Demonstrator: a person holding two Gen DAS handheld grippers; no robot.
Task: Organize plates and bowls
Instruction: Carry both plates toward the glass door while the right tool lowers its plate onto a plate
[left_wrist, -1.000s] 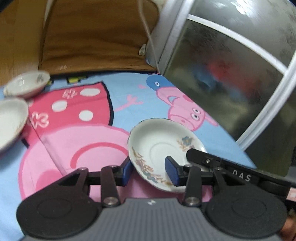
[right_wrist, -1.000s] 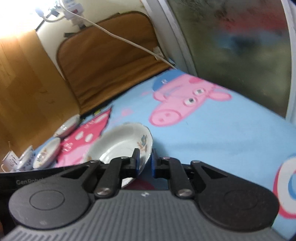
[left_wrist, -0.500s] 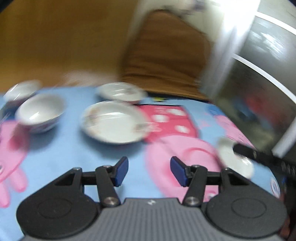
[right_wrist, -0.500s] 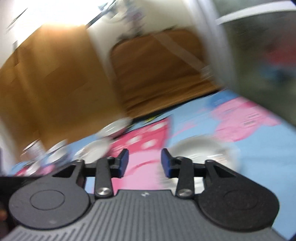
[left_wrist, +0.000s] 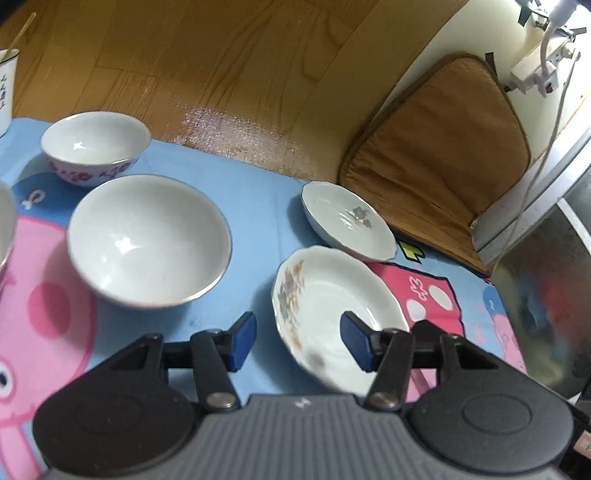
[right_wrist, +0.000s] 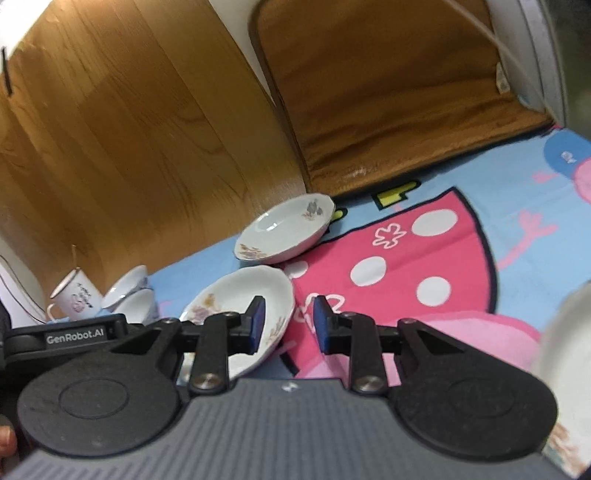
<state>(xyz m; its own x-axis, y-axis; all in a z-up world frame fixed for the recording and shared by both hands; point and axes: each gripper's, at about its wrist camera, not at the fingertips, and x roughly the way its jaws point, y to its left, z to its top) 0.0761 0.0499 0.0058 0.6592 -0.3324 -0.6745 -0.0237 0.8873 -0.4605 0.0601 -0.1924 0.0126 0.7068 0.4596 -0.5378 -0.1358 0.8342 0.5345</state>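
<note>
1. Swung left since a second ago: both views off the lone plate by the glass door and onto the crockery group near the wooden floor; right jaws, then pinched on that plate's rim, now parted and empty.
2. Left gripper (left_wrist: 298, 341): wide open, nothing held. Near plate (left_wrist: 334, 306) seen between the blue pads; right pad (left_wrist: 356, 345) over the plate's inner face, left pad beside its rim; contact cannot be told.
3. Right gripper (right_wrist: 289, 325): moderately open, nothing held. Left pad (right_wrist: 256, 325) in front of the near plate (right_wrist: 236, 314); right pad over the pink mat (right_wrist: 391, 258); contact cannot be told.
4. Far plate (left_wrist: 347, 221) just behind the near plate, at the mat edge beside the brown cushion (left_wrist: 443, 147).
5. Large bowl (left_wrist: 149, 240) left of the plates, upright on the mat; small bowl (left_wrist: 94, 147) behind it, floral band outside.
6. Mug (right_wrist: 74, 295) beyond the bowls, a stick standing in it.
7. Blurred white rim (right_wrist: 565, 354) at the right view's right edge; identity cannot be told.
</note>
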